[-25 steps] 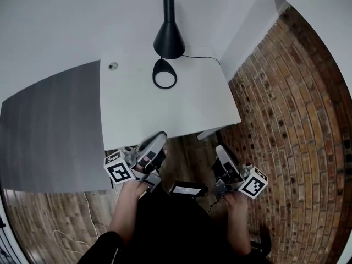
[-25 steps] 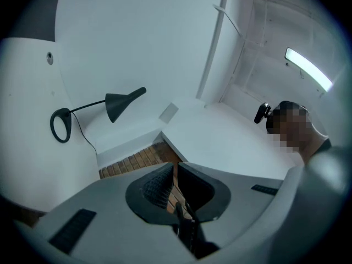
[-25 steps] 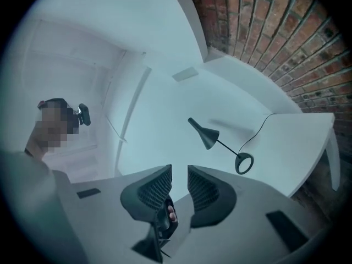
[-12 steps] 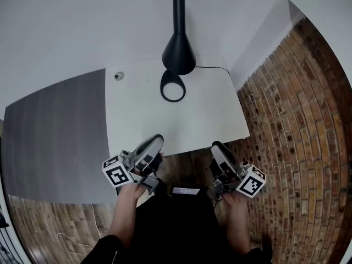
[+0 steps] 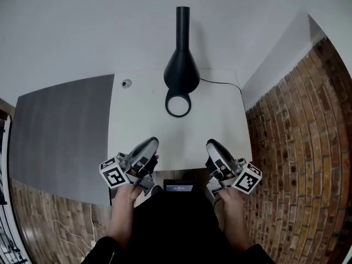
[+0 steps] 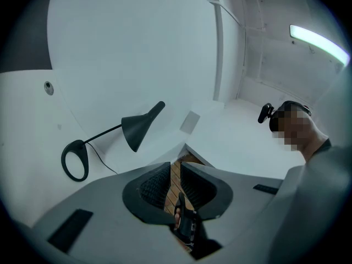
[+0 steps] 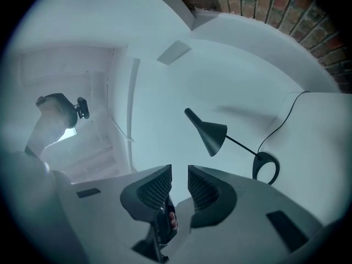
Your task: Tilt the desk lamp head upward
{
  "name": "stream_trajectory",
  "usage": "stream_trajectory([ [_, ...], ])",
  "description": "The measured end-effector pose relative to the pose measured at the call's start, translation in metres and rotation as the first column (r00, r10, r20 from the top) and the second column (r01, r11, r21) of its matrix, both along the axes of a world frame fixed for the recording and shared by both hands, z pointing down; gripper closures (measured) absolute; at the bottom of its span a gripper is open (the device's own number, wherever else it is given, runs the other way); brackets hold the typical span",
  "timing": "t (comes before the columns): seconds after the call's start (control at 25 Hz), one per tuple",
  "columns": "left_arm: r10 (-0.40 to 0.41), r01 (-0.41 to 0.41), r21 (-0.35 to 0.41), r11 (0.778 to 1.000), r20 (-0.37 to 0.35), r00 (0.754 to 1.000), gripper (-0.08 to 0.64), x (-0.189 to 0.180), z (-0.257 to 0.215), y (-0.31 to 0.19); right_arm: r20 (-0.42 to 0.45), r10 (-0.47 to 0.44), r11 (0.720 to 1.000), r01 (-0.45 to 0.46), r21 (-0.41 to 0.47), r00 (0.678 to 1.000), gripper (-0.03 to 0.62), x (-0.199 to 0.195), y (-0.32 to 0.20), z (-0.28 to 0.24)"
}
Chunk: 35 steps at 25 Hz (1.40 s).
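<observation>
Now: lamp head (image 5: 181,70) at far edge of desk (image 5: 137,128), dead ahead, well apart, cone axis slanting wallward; left gripper (image 5: 148,146) and right gripper (image 5: 214,149) about equally near, jaws narrowly parted, empty.

The left gripper (image 5: 148,146) and the right gripper (image 5: 213,147) have advanced from short of the white desk (image 5: 137,120) to over its near edge.

Left gripper (image 5: 149,144) and right gripper (image 5: 213,146): smooth grey shells with black ribbed pads (image 6: 153,187). Each carries a white cube (image 5: 114,172) bearing black square markers. Person wears black clothing (image 5: 176,227).
</observation>
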<state>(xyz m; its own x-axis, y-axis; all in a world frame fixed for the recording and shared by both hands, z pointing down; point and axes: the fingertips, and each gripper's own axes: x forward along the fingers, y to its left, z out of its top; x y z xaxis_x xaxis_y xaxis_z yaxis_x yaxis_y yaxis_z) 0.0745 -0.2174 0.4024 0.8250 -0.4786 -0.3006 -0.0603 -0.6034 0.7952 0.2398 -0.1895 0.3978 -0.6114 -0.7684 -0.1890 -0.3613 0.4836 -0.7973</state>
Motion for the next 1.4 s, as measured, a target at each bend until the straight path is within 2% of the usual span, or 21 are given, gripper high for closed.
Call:
stream_trajectory([
  [0.24, -0.104, 0.104, 0.008, 0.995, 0.046, 0.994, 0.512, 0.020, -0.007, -0.014, 0.035, -0.128, 0.992, 0.128, 0.009, 0.991, 0.512, 0.017, -0.036, 0.003],
  [0.68, -0.227, 0.231, -0.010, 0.973, 0.129, 0.965, 0.511, 0.024, 0.012, -0.019, 0.072, -0.228, 0.973, 0.229, -0.007, 0.971, 0.512, 0.032, -0.061, 0.024],
  [0.84, -0.225, 0.230, -0.022, 0.973, 0.147, 0.963, 0.477, 0.027, 0.022, -0.027, 0.077, -0.236, 0.972, 0.236, 0.001, 0.969, 0.512, 0.032, -0.067, 0.022],
  [1.04, -0.164, 0.171, -0.031, 0.985, 0.163, 0.973, 0.472, 0.035, 0.039, -0.046, 0.050, -0.202, 0.979, 0.202, 0.004, 0.978, 0.512, 0.037, -0.077, 0.018],
  [1.24, -0.119, 0.126, -0.111, 0.986, 0.070, 0.990, 0.528, 0.031, 0.064, -0.081, 0.015, -0.141, 0.989, 0.142, -0.029, 0.990, 0.512, 0.035, -0.088, 0.022],
  [1.4, -0.060, 0.074, -0.176, 0.982, 0.083, 0.995, 0.540, 0.029, 0.105, -0.109, -0.025, -0.097, 0.994, 0.096, -0.058, 0.995, 0.512, 0.025, -0.099, 0.025],
])
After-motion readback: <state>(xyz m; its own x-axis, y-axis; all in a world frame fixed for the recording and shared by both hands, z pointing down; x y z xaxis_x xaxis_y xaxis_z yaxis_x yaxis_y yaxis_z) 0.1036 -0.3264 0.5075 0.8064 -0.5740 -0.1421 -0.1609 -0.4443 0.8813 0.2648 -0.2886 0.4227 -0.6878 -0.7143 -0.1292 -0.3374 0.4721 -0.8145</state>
